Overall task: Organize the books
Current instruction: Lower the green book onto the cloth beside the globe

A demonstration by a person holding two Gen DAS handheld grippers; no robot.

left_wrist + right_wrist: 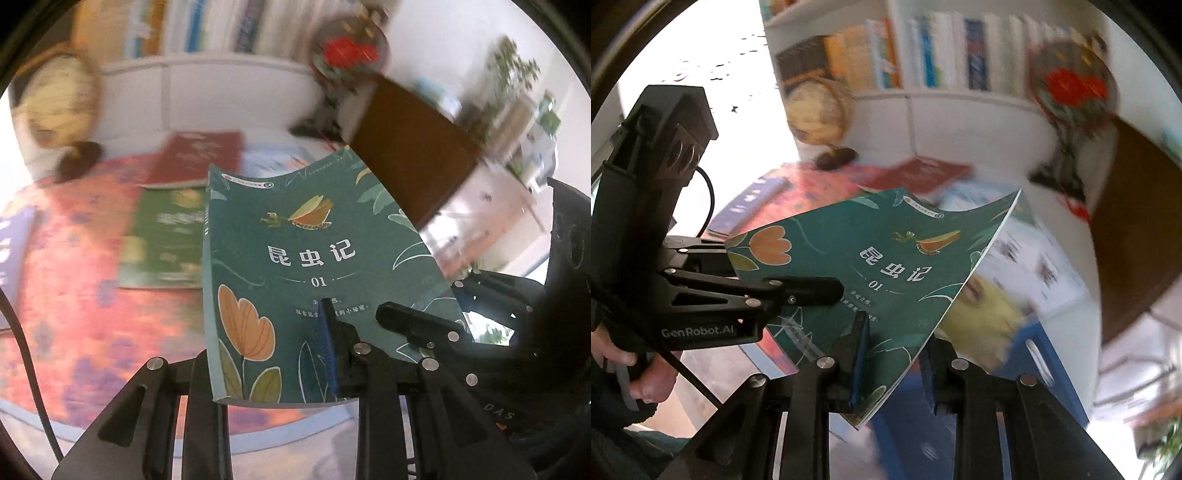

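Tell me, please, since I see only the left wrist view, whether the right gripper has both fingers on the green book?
Observer: Yes. The right gripper clamps the green book at its lower edge, one finger on each face.
Operator: What shows underneath the book on that side?
Observer: What looks like a blue bin with a slot handle, below the book's free edge.
Operator: Can you see what carries the left gripper?
Observer: A hand wraps the handle of the left gripper, which is closed on the book's flower corner.
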